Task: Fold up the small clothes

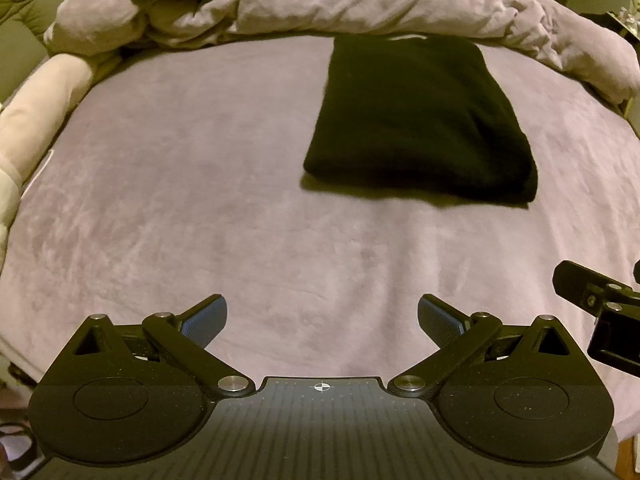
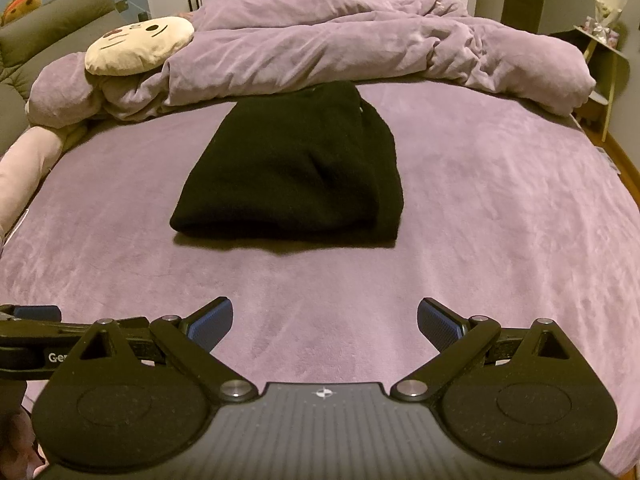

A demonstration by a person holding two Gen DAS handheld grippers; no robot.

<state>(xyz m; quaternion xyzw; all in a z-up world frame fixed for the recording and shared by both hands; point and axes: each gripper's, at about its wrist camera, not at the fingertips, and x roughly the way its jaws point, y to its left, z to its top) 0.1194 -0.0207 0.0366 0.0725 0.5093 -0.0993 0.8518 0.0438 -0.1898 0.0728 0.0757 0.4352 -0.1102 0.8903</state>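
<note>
Black folded garment point(image 2: 296, 172) lies flat mid-bed on purple bedsheet point(image 2: 500, 208) — nothing touching it. Left gripper point(image 1: 322, 320) & right gripper point(image 2: 325, 322) both spread wide, empty, hovering near edge — well apart from garment.

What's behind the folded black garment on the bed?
Behind the black garment a bunched purple duvet runs across the bed, with a cream face pillow at its left end. What the duvet covers cannot be seen.

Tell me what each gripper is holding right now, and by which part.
Nothing is held. The left gripper and right gripper are both open and empty above the bed; the folded black garment lies ahead, untouched.
</note>
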